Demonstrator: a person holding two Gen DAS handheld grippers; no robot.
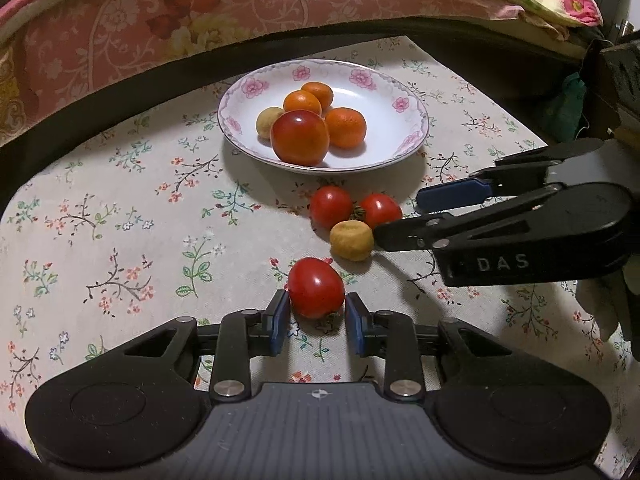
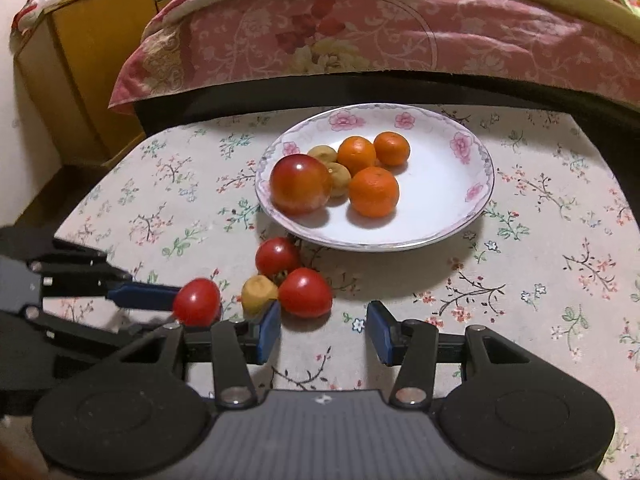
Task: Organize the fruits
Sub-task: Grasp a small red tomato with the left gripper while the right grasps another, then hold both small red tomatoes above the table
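Note:
A white floral plate (image 1: 376, 92) (image 2: 448, 196) holds a big red tomato (image 1: 300, 137) (image 2: 301, 184), three oranges (image 1: 345, 127) (image 2: 374, 191) and small yellow fruits (image 1: 269, 122). On the cloth in front lie two small tomatoes (image 1: 331, 207) (image 2: 305, 292) and a yellow fruit (image 1: 352, 240) (image 2: 259, 291). My left gripper (image 1: 317, 316) (image 2: 172, 308) is shut on another small tomato (image 1: 316, 287) (image 2: 197, 301). My right gripper (image 2: 323, 330) (image 1: 396, 216) is open and empty, its left pad beside the yellow fruit.
The table wears a flowered cloth (image 1: 120, 240). A bed with a pink floral quilt (image 1: 180, 20) (image 2: 360, 32) runs along the far edge. A yellow wooden cabinet (image 2: 80, 72) stands at the far left.

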